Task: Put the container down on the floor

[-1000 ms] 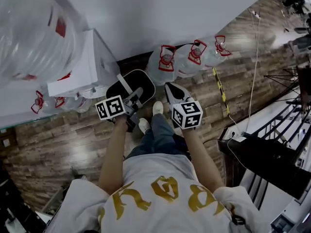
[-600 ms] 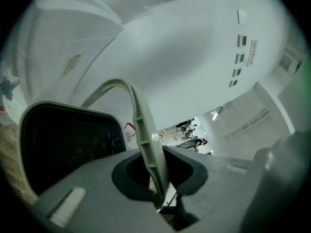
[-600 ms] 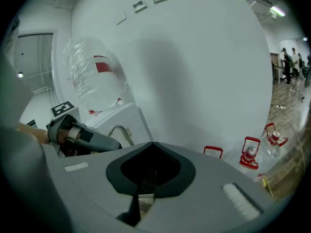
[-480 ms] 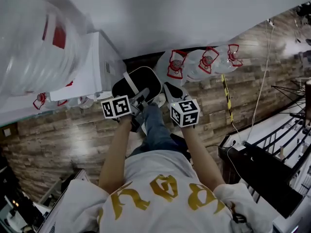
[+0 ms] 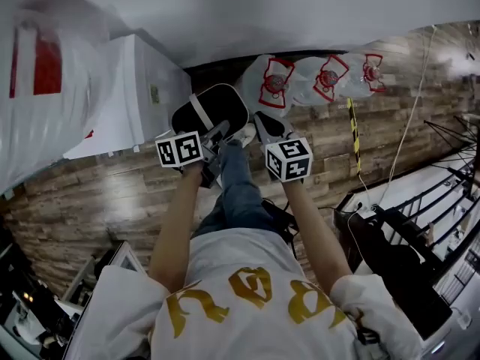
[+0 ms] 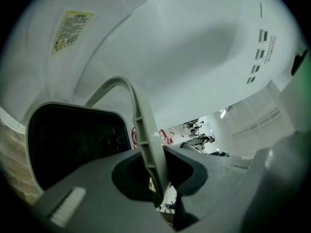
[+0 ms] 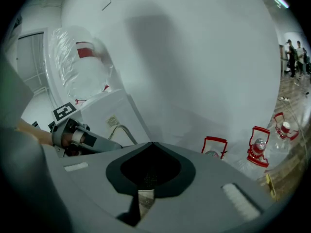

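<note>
The container [image 5: 212,109] is a black bin with a pale rim and a grey bail handle [image 5: 199,112]. It hangs above the wooden floor, in front of the person's legs. My left gripper [image 5: 216,136] is shut on that handle; in the left gripper view the handle [image 6: 142,125] runs up out of the jaws and the bin's dark inside [image 6: 73,152] lies at the left. My right gripper [image 5: 267,124] is beside the bin's right edge, shut, with nothing in it. The right gripper view shows the right gripper [image 7: 150,147] closed, with the left gripper [image 7: 80,136] off to its left.
A white water dispenser [image 5: 131,88] with a big clear bottle [image 5: 37,66] on top stands at the left against the white wall. Three water jugs with red handles [image 5: 322,77] sit on the floor by the wall. A yellow-black strip [image 5: 352,133] and a black rack [image 5: 420,231] are on the right.
The person has stepped toward the wall. Both grippers and the hanging container are now closer to the dispenser and jugs. Both grips are unchanged.
</note>
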`<state>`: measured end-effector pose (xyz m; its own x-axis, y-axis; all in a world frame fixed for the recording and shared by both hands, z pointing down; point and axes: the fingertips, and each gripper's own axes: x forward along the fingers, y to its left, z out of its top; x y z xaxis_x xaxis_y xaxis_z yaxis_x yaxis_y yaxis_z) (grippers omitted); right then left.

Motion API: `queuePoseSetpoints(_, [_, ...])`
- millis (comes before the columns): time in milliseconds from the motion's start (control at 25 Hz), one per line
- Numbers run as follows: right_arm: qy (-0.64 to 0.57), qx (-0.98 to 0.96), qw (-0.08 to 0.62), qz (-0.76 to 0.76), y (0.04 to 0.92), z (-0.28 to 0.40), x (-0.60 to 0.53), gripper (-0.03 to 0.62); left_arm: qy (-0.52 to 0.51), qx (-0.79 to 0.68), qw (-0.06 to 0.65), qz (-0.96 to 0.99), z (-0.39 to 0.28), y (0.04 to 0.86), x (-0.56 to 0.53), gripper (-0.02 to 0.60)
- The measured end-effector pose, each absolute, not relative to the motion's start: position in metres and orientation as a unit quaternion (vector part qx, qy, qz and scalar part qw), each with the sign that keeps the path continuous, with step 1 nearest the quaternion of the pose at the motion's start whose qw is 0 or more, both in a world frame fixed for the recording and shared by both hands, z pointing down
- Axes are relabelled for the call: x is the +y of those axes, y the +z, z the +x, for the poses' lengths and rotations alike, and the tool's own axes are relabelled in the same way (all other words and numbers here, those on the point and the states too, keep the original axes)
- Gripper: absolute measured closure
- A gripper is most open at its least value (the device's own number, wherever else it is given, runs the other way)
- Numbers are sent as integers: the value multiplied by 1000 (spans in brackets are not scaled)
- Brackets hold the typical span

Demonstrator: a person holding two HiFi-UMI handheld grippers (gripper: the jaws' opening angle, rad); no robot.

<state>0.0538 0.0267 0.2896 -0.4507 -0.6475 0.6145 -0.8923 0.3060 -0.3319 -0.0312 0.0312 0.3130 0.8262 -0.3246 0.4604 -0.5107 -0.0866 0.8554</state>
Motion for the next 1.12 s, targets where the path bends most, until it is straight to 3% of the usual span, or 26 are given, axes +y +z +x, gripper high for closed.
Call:
queuePoseSetpoints(680, [327,-820,271,384,390,24,21,571,148,-307,633,695,-42,431,22,545])
queuePoseSetpoints(1120, [356,-813,285,362,464,12,28,571,174,-320,633,683,-46,512,16,554])
